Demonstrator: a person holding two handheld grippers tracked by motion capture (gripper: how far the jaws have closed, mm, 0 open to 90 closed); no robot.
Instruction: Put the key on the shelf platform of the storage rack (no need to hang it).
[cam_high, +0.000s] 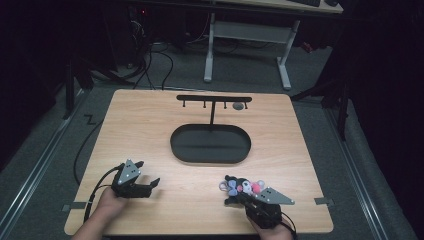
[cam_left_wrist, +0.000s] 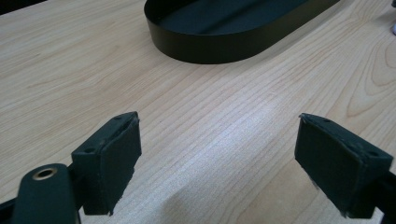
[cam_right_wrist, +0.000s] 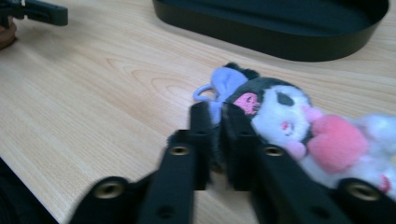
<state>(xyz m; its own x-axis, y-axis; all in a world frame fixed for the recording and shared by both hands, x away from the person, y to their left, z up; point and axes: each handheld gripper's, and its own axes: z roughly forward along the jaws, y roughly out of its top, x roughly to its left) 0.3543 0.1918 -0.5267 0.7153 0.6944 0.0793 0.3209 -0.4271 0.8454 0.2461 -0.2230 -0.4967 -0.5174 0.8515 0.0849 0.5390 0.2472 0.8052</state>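
Observation:
A small plush toy (cam_high: 243, 186) lies on the wooden table near its front right edge. It is black and white, with a pink heart, a lavender bow and a small ring loop (cam_right_wrist: 280, 112). My right gripper (cam_right_wrist: 215, 112) is shut on a dark fluffy part at the toy's left side, and it sits just behind the toy (cam_high: 239, 196). At the front left, my left gripper (cam_high: 149, 173) stands open over bare wood with nothing between its jaws (cam_left_wrist: 218, 123).
A black oval tray (cam_high: 210, 161) sits at the table's middle, ahead of both grippers (cam_left_wrist: 205, 49) (cam_right_wrist: 280, 44). Behind it stands a black T-shaped rack (cam_high: 214, 98) with hooks, and a small grey item (cam_high: 238, 106) hangs from one. A desk frame stands beyond the table.

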